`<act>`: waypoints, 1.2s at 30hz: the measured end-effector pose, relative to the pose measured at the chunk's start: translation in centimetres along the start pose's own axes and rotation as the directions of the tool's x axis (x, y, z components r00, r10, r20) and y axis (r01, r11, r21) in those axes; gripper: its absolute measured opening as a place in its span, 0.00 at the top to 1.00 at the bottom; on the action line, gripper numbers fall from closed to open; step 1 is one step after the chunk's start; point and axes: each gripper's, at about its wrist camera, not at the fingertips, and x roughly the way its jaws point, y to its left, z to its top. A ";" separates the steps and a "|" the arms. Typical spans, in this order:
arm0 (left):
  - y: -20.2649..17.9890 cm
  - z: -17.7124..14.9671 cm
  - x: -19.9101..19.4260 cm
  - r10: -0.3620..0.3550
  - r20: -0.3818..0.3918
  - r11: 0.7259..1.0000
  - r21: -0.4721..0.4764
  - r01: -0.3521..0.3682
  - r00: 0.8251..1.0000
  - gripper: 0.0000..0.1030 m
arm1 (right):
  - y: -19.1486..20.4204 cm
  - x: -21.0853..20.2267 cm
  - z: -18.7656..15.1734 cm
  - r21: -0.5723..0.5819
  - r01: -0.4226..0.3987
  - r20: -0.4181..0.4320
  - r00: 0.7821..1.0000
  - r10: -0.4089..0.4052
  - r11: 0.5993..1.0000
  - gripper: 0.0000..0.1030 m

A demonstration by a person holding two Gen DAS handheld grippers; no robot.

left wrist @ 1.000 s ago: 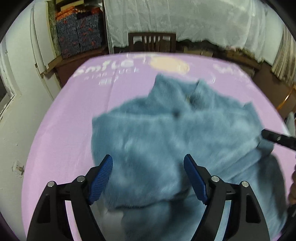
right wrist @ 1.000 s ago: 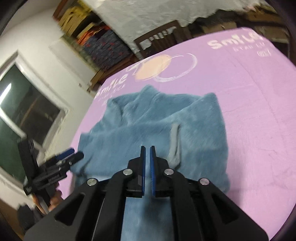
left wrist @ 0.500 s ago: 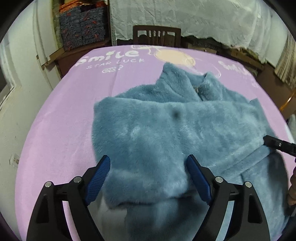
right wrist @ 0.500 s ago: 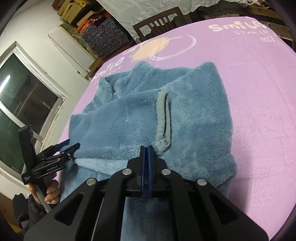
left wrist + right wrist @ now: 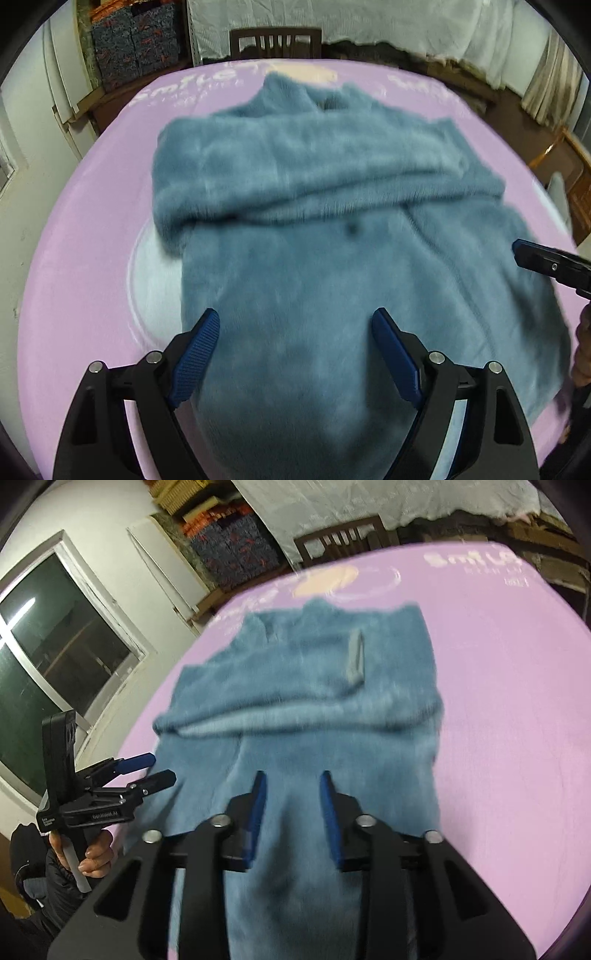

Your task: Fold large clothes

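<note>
A blue fleece garment lies on the lilac table cover, its lower part folded up over the chest in a thick band. My left gripper hovers open over the near single layer, nothing between its pads. In the right wrist view the garment shows a grey strip on the folded layer. My right gripper has its jaws opening above the near fleece, with no cloth pinched between them. The left gripper shows at the garment's left edge, and the right gripper's tip at its right edge.
A wooden chair stands behind the table's far edge under a white drape. Patterned boxes are stacked at the far left, and a window fills the left wall. A person's hand holds the left gripper's handle.
Both grippers have drawn back toward the near edge. The right gripper, shut before, has opened. The folded band now lies farther from both grippers.
</note>
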 end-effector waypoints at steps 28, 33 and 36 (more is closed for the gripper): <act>6.3 0.5 -2.8 -0.065 0.053 0.981 -0.182 0.074 0.996 0.18 | -4.2 -7.7 -4.5 0.117 -0.019 0.092 0.996 0.009 0.993 0.58; 6.3 2.6 0.1 -0.096 0.013 0.977 -0.189 0.097 0.995 0.27 | -5.6 -5.2 -2.0 0.153 -0.032 0.051 0.998 0.025 0.988 0.58; 5.9 2.9 1.0 -0.107 0.009 0.979 -0.174 0.106 0.994 0.32 | -6.8 -4.0 -0.5 0.179 -0.021 0.037 0.999 0.015 0.984 0.58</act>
